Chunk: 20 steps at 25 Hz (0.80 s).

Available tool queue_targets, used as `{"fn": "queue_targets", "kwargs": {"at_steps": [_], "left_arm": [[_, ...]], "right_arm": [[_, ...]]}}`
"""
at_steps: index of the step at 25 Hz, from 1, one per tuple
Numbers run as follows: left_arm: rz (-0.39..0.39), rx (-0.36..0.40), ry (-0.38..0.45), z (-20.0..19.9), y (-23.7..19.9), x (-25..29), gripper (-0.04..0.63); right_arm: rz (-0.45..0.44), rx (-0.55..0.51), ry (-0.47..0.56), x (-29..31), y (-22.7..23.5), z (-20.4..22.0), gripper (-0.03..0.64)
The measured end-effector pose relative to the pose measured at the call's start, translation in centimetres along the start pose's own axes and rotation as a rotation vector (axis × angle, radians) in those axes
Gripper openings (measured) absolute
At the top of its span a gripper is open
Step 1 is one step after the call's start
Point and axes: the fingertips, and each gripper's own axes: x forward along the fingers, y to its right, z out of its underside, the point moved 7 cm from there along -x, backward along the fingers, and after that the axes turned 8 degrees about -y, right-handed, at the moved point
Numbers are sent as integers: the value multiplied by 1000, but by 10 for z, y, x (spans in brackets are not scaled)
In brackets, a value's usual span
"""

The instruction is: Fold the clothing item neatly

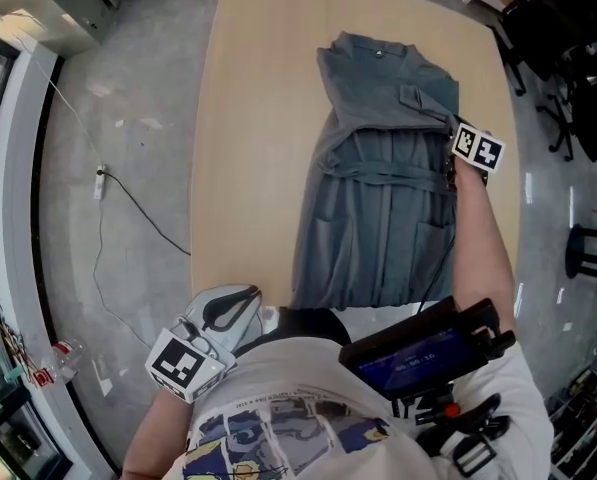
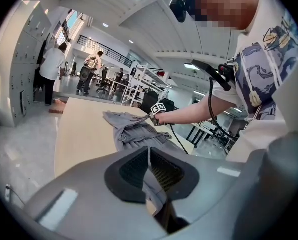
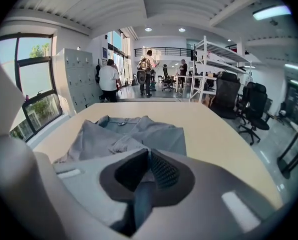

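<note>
concrete floor [image 1: 128, 118] surrounds a pale wooden tabletop [image 1: 248, 118]. grey dress [image 1: 378, 198] lies on it, long axis running away from the person, collar at the far end, hem nearest. right gripper [image 1: 450, 165] has its jaws clenched on the dress's right edge; left gripper [image 1: 261, 313] jaws pinch grey cloth by the hem.

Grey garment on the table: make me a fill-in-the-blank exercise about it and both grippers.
The garment has its collar pointing ___ from the person.
The right gripper pinches the garment's ___ edge.
The left gripper, near the person's body, is shut on the ___.
Missing: away, right, garment.
</note>
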Motion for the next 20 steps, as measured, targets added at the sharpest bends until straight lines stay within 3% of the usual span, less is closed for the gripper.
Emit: {"fn": "queue_targets", "kwargs": {"at_steps": [8, 14, 20], "left_arm": [[-29, 7, 19, 7, 16, -13, 20], [-17, 49, 47, 17, 37, -16, 20], [9, 98, 67, 33, 75, -19, 20]], "right_arm": [[-11, 71, -32, -8, -1, 31, 60], [-46, 14, 0, -39, -14, 49, 60], [-131, -61, 30, -102, -32, 98, 60]]}}
